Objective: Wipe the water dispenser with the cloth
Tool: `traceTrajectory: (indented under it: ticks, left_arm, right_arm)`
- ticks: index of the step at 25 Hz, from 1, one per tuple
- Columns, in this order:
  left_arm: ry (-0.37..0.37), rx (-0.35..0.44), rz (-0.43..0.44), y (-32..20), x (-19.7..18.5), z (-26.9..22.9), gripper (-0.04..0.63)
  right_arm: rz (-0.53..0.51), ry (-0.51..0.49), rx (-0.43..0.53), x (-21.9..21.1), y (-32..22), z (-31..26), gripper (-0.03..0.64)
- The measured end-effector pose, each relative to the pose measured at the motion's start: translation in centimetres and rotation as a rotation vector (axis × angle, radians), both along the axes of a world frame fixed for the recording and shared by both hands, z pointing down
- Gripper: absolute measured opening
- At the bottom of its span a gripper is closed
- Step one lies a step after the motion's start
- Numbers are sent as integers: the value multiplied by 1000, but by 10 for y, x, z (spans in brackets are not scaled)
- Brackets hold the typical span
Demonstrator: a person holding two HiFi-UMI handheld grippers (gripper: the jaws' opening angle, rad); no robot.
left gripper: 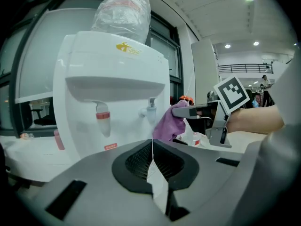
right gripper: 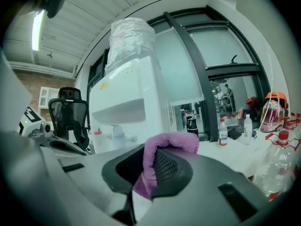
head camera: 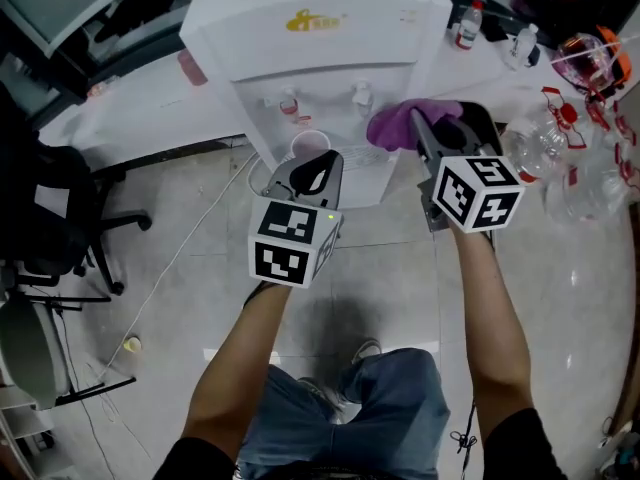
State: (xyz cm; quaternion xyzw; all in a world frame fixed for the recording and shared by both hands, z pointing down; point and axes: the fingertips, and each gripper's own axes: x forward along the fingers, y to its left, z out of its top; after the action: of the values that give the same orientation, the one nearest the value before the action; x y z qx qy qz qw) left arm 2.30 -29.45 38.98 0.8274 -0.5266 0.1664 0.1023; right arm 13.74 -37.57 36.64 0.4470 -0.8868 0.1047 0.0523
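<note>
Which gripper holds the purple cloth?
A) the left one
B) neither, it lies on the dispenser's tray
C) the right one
C: the right gripper is shut on the cloth in its own view, while the left gripper is shut with nothing in it.

Legible wording: none. Gold emblem point(head camera: 307, 20) with small characters on front of white water dispenser point(head camera: 330, 63), too small to read. Small red label point(left gripper: 110, 146) below red tap point(left gripper: 102, 119), print unreadable. Black-and-white square code patterns on left marker cube point(head camera: 292, 243) and right marker cube point(head camera: 480, 193), no letters or digits. Red-banded label on bottle point(head camera: 466, 25), illegible.
</note>
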Motion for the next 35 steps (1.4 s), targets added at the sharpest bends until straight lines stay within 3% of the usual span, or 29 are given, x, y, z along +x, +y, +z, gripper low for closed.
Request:
traceTrajectory:
  ticks: [13, 26, 35]
  left_arm:
    - [-6, 78, -23, 4, -25, 73, 28]
    - [-24, 122, -52, 10, -43, 94, 28]
    - [-33, 158, -61, 10, -51, 84, 28]
  right_arm:
    - [10, -12, 51, -10, 0, 77, 41]
    - [50, -84, 13, -5, 7, 126, 41]
    - [25, -87, 70, -14, 20, 100, 41]
